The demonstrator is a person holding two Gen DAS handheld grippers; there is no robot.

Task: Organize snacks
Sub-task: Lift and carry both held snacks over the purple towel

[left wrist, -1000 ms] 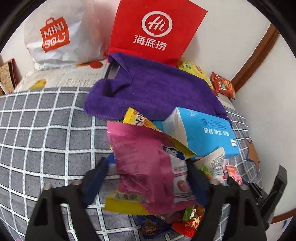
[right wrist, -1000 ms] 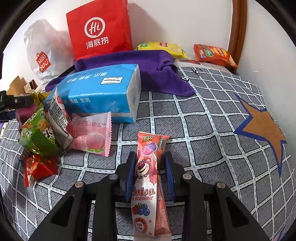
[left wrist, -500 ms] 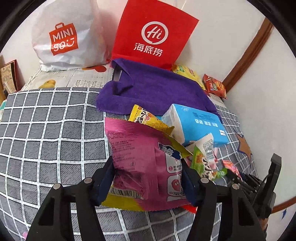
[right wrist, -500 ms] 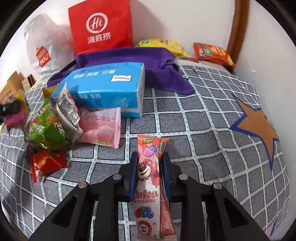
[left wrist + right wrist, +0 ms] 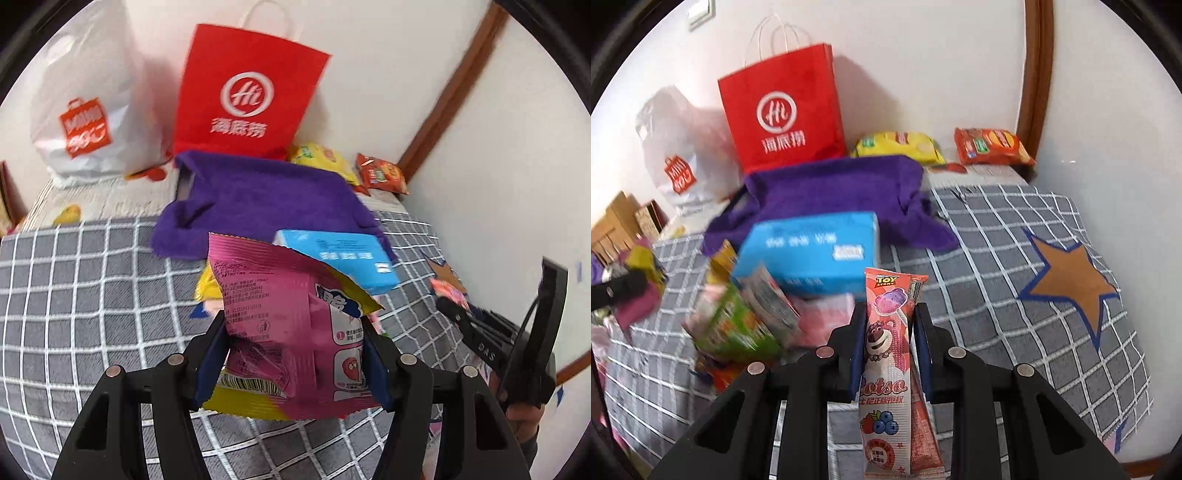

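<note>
My left gripper (image 5: 295, 343) is shut on a magenta and yellow snack bag (image 5: 284, 325) and holds it above the grey checked bedspread (image 5: 74, 295). My right gripper (image 5: 886, 332) is shut on a long pink Lotso candy packet (image 5: 886, 350), lifted off the bed. A blue tissue pack (image 5: 812, 251) lies behind it, also in the left wrist view (image 5: 343, 258). A blurred heap of green, pink and red snack packets (image 5: 738, 325) lies left of the right gripper. The right gripper shows at the right edge of the left wrist view (image 5: 480, 332).
A purple towel (image 5: 258, 206) lies behind the tissue pack. A red paper bag (image 5: 783, 110) and a white plastic bag (image 5: 85, 122) stand against the wall. A yellow packet (image 5: 897, 146) and an orange packet (image 5: 990, 146) lie in the far corner by a brown door frame (image 5: 1038, 74).
Both grippers have risen and pulled back from the heap, each carrying its packet. The magenta bag has come off the pile; the bags at the wall now show in full.
</note>
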